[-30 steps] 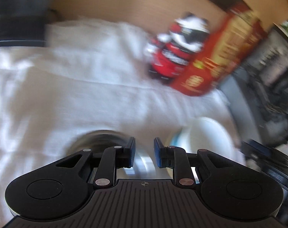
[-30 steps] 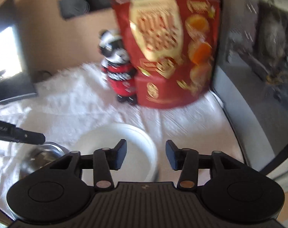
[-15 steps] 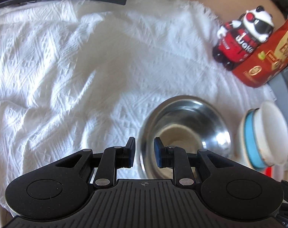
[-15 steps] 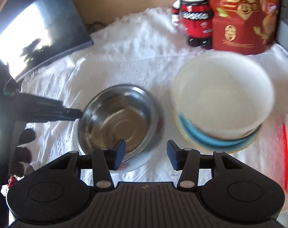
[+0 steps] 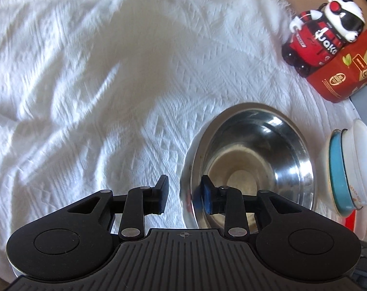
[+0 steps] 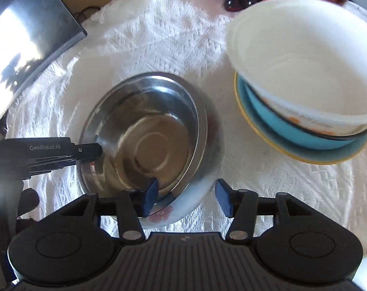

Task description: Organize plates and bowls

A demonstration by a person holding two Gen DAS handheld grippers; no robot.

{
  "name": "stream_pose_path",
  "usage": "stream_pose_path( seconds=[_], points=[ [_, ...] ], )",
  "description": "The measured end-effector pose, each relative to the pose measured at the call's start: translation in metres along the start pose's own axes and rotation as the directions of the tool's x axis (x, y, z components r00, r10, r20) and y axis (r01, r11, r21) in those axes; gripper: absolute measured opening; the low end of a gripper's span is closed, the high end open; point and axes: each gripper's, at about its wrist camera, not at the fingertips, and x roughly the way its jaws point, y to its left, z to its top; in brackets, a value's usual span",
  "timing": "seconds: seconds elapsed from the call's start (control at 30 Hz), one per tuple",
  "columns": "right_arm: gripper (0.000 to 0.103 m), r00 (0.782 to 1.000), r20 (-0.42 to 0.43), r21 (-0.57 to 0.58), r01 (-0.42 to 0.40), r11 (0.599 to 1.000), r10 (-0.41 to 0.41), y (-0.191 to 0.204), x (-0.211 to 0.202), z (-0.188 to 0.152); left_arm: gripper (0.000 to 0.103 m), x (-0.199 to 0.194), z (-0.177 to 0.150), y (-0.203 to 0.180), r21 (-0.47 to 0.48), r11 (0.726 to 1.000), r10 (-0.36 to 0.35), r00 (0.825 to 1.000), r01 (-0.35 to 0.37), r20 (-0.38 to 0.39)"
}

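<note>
A steel bowl (image 5: 251, 165) (image 6: 147, 140) sits in a white flowered plate (image 6: 183, 206) (image 5: 184, 169) on the white cloth. My left gripper (image 5: 184, 196) straddles the near rim, one finger inside the bowl and one outside; its jaws are opening and the pads do not press. In the right wrist view the left gripper (image 6: 98, 150) reaches the bowl's left rim. My right gripper (image 6: 187, 197) straddles the bowl and plate edge at the front, jaws opening, not pressing. To the right a white bowl (image 6: 304, 60) (image 5: 362, 155) sits in a blue bowl (image 6: 292, 131) on a blue plate (image 6: 280, 152).
A panda-headed cola bottle (image 5: 316, 41) and a red snack bag (image 5: 340, 77) stand at the back right. A dark flat screen (image 6: 26, 36) lies at the back left. The wrinkled white cloth (image 5: 86, 97) covers the table; a hand holds the left gripper (image 6: 26, 198).
Both grippers have come down onto the steel bowl and their jaws have widened. The bowl's rim now lies between the fingers of each; the stack on the right looks closer.
</note>
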Motion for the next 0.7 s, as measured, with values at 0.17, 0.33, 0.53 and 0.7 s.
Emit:
stream_pose_path(
  seconds=[0.17,0.33,0.53,0.7],
  points=[
    [0.054,0.998,-0.067,0.008,-0.019,1.0,0.02,0.001,0.018,0.007,0.022,0.006,0.002,-0.001,-0.017,1.0,-0.018,1.0,0.017,-0.022],
    [0.054,0.995,-0.088,0.012,-0.038,0.999,0.039,0.008,0.021,0.009,0.026,0.003,0.015,-0.007,0.005,1.0,0.027,1.0,-0.027,0.009],
    [0.055,0.993,-0.104,0.002,-0.055,0.998,0.055,0.014,0.024,0.009,0.028,0.003,0.021,-0.007,0.008,0.999,0.039,0.999,-0.04,0.017],
    [0.055,0.992,-0.11,-0.001,-0.065,0.998,0.065,0.013,0.024,0.01,0.027,-0.002,0.02,-0.006,-0.001,0.999,0.035,0.999,-0.035,0.025]
  ],
)
